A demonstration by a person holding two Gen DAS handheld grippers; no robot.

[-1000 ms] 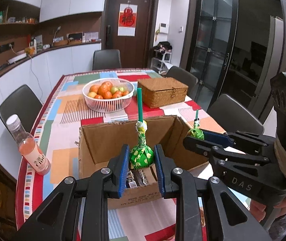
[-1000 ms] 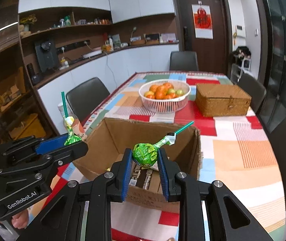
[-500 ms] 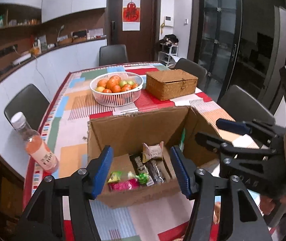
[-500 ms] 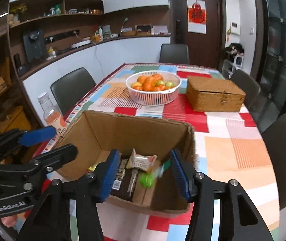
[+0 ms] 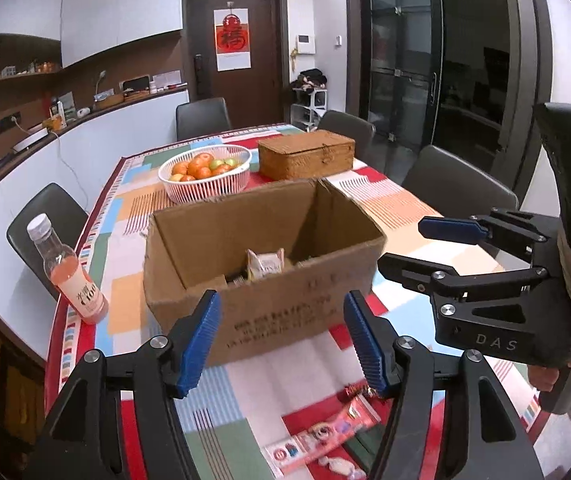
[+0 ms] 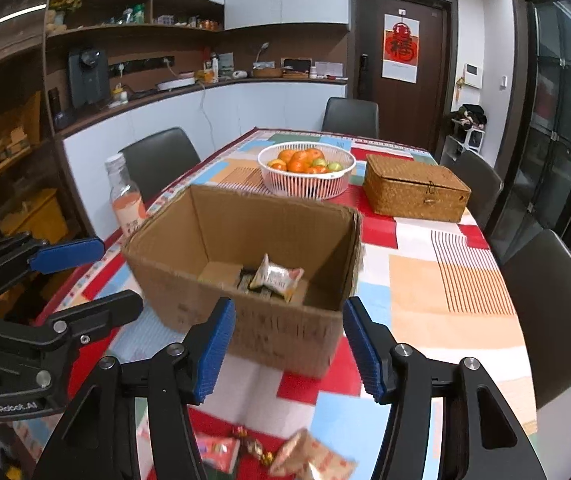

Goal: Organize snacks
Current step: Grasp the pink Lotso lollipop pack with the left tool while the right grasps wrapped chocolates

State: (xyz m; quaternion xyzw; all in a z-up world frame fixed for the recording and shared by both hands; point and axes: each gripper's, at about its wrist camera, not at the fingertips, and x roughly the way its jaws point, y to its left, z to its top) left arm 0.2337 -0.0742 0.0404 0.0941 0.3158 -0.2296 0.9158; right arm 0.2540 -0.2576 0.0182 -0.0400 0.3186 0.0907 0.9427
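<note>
Inside open cardboard box (image 6: pixel 269 320), pale snack packet (image 6: pixel 279 278) tilted.

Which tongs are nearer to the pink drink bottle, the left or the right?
Left. The left tongs are on the bottle's side of the cardboard box; the right tongs are beyond them, nearer the box's other end. Both are empty, their jaws opening.

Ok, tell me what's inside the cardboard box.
Inside the cardboard box: a pale snack packet lying on dark wrapped bars. The near wall hides the rest of the floor.
</note>
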